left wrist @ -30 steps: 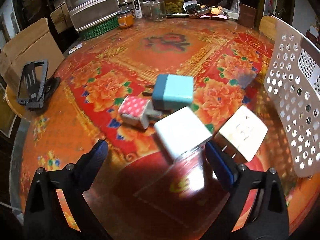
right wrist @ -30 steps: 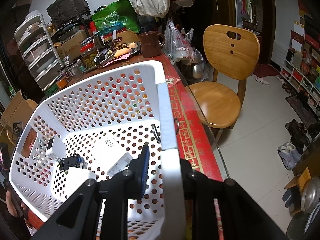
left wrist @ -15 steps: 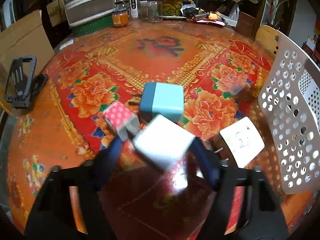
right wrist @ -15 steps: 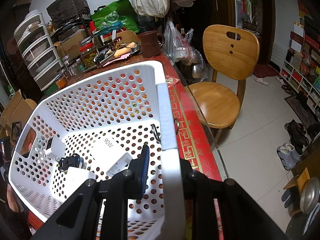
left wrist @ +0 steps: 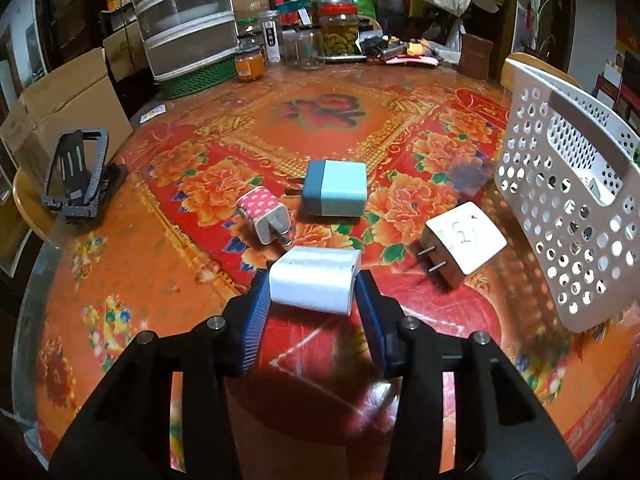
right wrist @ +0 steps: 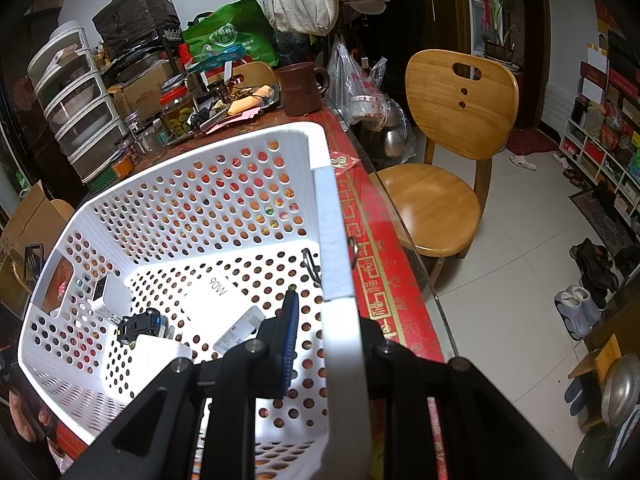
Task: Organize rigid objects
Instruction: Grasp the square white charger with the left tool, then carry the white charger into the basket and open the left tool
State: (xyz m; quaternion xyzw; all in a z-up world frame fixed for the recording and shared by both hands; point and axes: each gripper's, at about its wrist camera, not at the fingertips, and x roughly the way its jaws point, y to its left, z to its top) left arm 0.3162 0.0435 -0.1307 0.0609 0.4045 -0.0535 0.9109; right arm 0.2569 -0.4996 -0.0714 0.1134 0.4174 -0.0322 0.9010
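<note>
While one sits gripped, three chargers (left wrist: 335,194) on tablecloth (left wrist: 320,120).

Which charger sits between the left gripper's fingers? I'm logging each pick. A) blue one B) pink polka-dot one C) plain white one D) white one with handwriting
C: the plain white charger sits between the left gripper pads, which have just been closing onto it; the pink, blue and handwritten ones lie on the table.

Three chargers (left wrist: 334,194) lie on the table (left wrist: 120,280), left of the basket (left wrist: 568,216).
</note>
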